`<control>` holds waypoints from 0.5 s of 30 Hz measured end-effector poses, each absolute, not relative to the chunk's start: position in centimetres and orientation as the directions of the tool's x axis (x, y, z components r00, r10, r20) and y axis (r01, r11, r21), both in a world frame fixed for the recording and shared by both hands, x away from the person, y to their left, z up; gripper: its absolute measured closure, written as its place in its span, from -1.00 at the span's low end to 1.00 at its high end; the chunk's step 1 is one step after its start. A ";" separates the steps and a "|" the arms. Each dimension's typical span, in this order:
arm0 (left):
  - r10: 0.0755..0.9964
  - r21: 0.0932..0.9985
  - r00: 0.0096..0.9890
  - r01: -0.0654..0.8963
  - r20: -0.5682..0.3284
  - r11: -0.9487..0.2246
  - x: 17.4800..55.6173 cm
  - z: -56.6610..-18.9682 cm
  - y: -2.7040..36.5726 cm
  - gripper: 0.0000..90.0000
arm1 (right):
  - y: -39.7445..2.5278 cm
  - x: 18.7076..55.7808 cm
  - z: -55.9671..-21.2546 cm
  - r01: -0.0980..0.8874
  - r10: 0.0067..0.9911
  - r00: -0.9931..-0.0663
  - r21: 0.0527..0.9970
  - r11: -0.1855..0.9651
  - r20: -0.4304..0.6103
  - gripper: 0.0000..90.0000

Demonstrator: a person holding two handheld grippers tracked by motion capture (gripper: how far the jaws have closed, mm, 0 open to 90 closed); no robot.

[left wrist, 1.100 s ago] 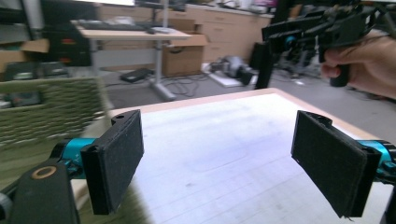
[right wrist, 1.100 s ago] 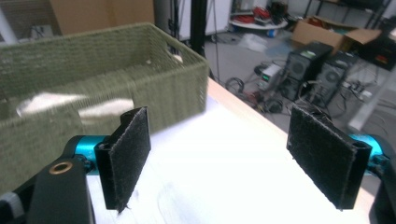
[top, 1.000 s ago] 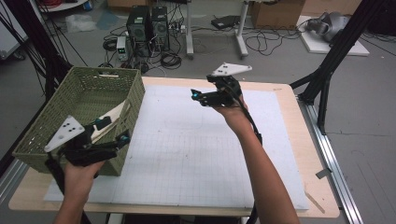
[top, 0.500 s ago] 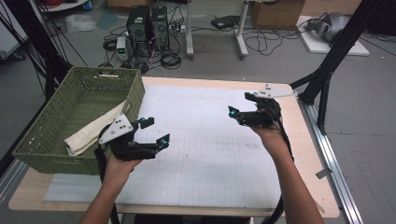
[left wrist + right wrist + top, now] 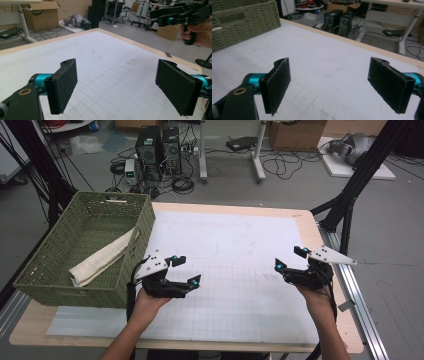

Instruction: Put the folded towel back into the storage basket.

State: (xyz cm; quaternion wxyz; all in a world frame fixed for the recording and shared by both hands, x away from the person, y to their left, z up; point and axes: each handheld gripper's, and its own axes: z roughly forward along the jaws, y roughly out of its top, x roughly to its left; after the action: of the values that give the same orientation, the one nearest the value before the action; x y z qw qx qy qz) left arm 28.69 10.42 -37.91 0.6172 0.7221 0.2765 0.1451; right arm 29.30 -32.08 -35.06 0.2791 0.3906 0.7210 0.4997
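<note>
Holding: both grippers hang above the white mat (image 5: pixel 235 245) with nothing between their jaws.
Left gripper (image 5: pixel 186 270): it is low over the near left part of the mat, just beside the green basket (image 5: pixel 45 270); in the left gripper view its jaws stand wide apart, and between them I see only the printed grid.
Right gripper (image 5: pixel 289 259): it is over the near right part of the mat, close to the table edge (image 5: pixel 327 245); its jaws are also wide apart and hold nothing.
Cloth (image 5: pixel 102 257): a folded beige cloth lies inside the basket, leaning against the wall on the mat side, with one end up at the rim.
Step in hand: as I judge it, the cloth is already put away and the hands are moving off to a rest position, well apart from each other.
How to do it well: keep both pairs of jaws open and level, so that no pad catches the mat.
Care on the left: this gripper and its cable are near the basket wall; I would move it away from the basket, not along it, so the basket is not pushed.
Care on the right: the hand (image 5: pixel 317 295) is close to the table edge, so I would lower it slowly and stay over the mat.
Possible trouble: the upper end of the cloth rests on the rim and may slide out if the basket is bumped.
</note>
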 end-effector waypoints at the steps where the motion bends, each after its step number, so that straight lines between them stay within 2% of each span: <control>1: 0.581 0.970 0.802 0.228 -0.137 -0.085 28.6 -38.5 10.4 -0.60 | -32.2 28.8 -35.4 0.282 0.846 -0.533 0.940 0.194 -0.014 -0.63; 15: 0.611 0.966 0.782 0.234 -0.119 -0.111 27.5 -42.0 11.0 -0.55 | -32.0 24.8 -40.3 0.299 0.862 -0.506 0.930 0.212 -0.034 -0.63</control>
State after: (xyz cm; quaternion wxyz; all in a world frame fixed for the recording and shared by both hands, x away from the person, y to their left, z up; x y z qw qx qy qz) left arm 27.54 10.96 -42.02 0.6004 0.7286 0.2900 0.1571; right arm 24.78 -32.03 -40.29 0.2920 0.4022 0.7217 0.4818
